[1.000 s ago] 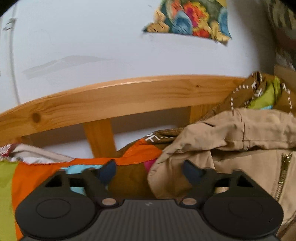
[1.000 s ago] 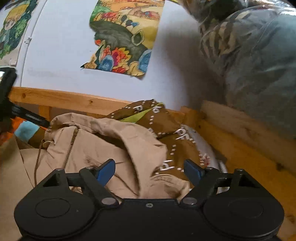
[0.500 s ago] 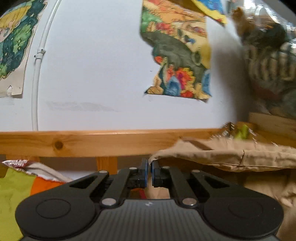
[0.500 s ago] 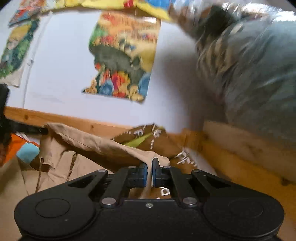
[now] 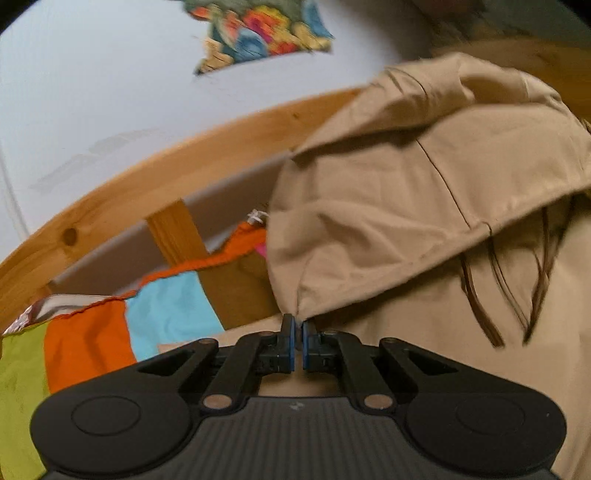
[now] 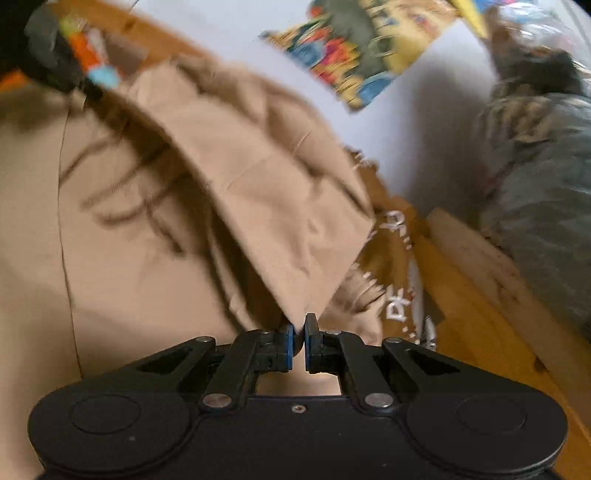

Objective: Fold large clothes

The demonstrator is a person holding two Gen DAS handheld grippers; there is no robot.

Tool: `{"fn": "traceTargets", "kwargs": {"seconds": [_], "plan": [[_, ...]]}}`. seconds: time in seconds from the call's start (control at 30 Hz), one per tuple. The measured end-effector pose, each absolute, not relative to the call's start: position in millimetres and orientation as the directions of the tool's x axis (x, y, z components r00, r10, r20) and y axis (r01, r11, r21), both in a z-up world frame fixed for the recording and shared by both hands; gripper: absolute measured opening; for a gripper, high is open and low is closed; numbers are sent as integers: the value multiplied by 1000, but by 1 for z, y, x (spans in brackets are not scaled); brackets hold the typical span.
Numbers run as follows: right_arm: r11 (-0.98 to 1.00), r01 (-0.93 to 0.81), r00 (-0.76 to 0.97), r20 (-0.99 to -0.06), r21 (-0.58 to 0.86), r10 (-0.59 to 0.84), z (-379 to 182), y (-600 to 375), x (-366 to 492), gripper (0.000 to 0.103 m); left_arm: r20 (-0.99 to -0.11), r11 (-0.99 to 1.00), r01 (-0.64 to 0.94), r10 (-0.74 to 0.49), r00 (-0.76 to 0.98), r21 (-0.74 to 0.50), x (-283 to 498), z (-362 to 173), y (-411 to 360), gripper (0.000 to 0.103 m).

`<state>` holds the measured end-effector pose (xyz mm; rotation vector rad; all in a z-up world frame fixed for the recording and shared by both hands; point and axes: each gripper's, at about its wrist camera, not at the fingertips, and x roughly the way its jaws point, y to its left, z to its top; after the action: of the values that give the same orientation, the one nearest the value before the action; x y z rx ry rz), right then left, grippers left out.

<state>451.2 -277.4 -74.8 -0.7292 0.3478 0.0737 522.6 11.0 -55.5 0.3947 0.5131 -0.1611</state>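
Now your left tool (image 5: 298,326) is pressed together on a corner of the tan cotton hooded jacket (image 5: 406,206), pinching the fabric where the hood's edge comes to a point. Your right tool (image 6: 300,325) is likewise closed on another point of that hood edge, with the cloth running up and away from its tips. The jacket hangs stretched between both tools above the bed, its dark drawstrings (image 5: 491,280) dangling across the front. Beneath it lies a patchwork blanket of orange, light blue and green panels (image 5: 110,332). Behind stands a curved pine bed rail (image 5: 147,184) against a white wall with a colourful torn poster (image 5: 258,33). A brown printed cloth (image 6: 395,280) lies beside the jacket on the right.
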Motion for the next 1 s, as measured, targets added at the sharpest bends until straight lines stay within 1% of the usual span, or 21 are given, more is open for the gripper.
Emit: {"fn": "traceTargets", "kwargs": {"seconds": [0.07, 0.1, 0.13, 0.17, 0.2, 0.23, 0.27, 0.3, 0.4, 0.47, 0.53, 0.57, 0.63, 0.7, 0.73, 0.8, 0.87, 0.9, 0.93, 0.97, 1.0], "plan": [[724, -201, 934, -353, -660, -63, -82, -274, 452, 5, -525, 904, 307, -114, 844, 298, 517, -49, 19, 4], [723, -213, 930, -364, -658, -58, -82, -274, 452, 6, -538, 900, 342, -155, 829, 269, 514, -45, 25, 13], [731, -223, 926, -374, -645, -48, -80, -275, 449, 11, -546, 897, 372, -193, 816, 239, 510, -39, 32, 29], [743, -241, 924, -382, -625, -22, -75, -277, 442, 14, -545, 894, 398, -232, 806, 207, 504, -34, 41, 40], [748, -252, 923, -385, -613, -4, -68, -280, 435, 29, -531, 896, 409, -265, 805, 173, 497, -29, 50, 55], [754, -269, 920, -393, -599, 16, -61, -283, 427, 50, -509, 904, 405, -289, 811, 132, 490, -25, 58, 58], [764, -290, 916, -399, -577, 47, -53, -288, 418, 57, -494, 912, 402, -314, 811, 81, 484, -20, 64, 58], [776, -313, 912, -400, -548, 86, -42, -294, 408, 61, -478, 916, 402, -346, 807, 16, 479, -15, 69, 58], [811, -328, 907, -403, -485, 125, -12, -308, 397, 65, -416, 887, 436, -457, 786, -152, 479, 3, 69, 57], [871, -309, 906, -395, -382, 148, 11, -319, 406, 68, -390, 846, 486, -532, 752, -219, 490, 12, 53, 50], [910, -298, 904, -393, -288, 171, 27, -326, 429, 69, -384, 806, 539, -591, 710, -244, 500, 18, 29, 34], [919, -303, 898, -398, -252, 187, 34, -325, 446, 70, -391, 788, 563, -614, 686, -249, 507, 18, 17, 32], [926, -343, 861, -447, -159, 242, 42, -322, 483, 78, -419, 767, 594, -635, 650, -241, 516, 14, -7, 19], [926, -369, 825, -486, -75, 290, 47, -318, 516, 81, -446, 755, 594, -648, 617, -276, 527, 6, -21, 14], [924, -376, 811, -505, -63, 296, 47, -315, 531, 82, -459, 747, 586, -659, 596, -313, 533, 0, -25, 12], [923, -374, 804, -526, -90, 275, 46, -308, 550, 82, -484, 740, 574, -668, 565, -350, 541, -10, -30, 8], [925, -369, 793, -552, -96, 259, 44, -304, 567, 81, -508, 750, 563, -655, 559, -348, 549, -20, -33, 5], [928, -367, 783, -560, -67, 270, 44, -304, 573, 75, -519, 759, 549, -645, 561, -350, 552, -24, -33, 4], [931, -363, 770, -569, -20, 288, 44, -306, 578, 54, -526, 767, 531, -637, 564, -359, 556, -28, -33, 3], [932, -361, 761, -571, 19, 306, 45, -308, 579, 40, -529, 775, 516, -629, 570, -365, 558, -31, -33, 3], [932, -359, 757, -567, 57, 326, 46, -309, 579, 20, -530, 783, 503, -619, 579, -366, 561, -34, -33, 3]]}}
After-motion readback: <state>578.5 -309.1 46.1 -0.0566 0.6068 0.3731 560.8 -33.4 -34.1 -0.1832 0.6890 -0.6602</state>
